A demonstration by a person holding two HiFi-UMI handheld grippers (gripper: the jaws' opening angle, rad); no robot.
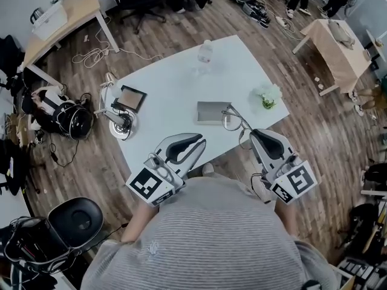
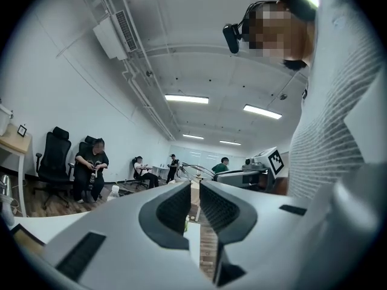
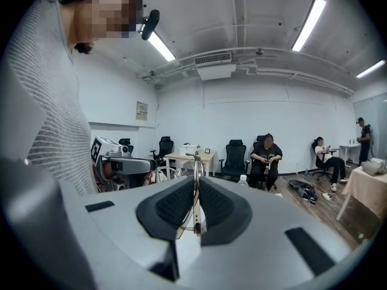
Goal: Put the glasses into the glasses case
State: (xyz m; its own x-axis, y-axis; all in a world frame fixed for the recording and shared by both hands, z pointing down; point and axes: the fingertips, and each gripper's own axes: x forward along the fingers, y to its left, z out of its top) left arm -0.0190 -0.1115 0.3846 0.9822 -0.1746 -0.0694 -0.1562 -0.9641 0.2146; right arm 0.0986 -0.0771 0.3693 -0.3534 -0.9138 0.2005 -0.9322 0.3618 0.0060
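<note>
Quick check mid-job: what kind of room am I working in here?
Probably a shared office or lab workspace: black office chairs, wooden desks, and cables strewn on the wood floor.

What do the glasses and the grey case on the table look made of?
Thin wire-framed glasses: probably metal, since the rims and temples are very slim and grey; the lenses look clear. Flat grey rectangular case: matte, no shine; fabric, leatherette or plastic, cannot tell.

Wood floor, white table (desks nearby)

Wire-framed glasses just beside flat grey glasses case
</note>
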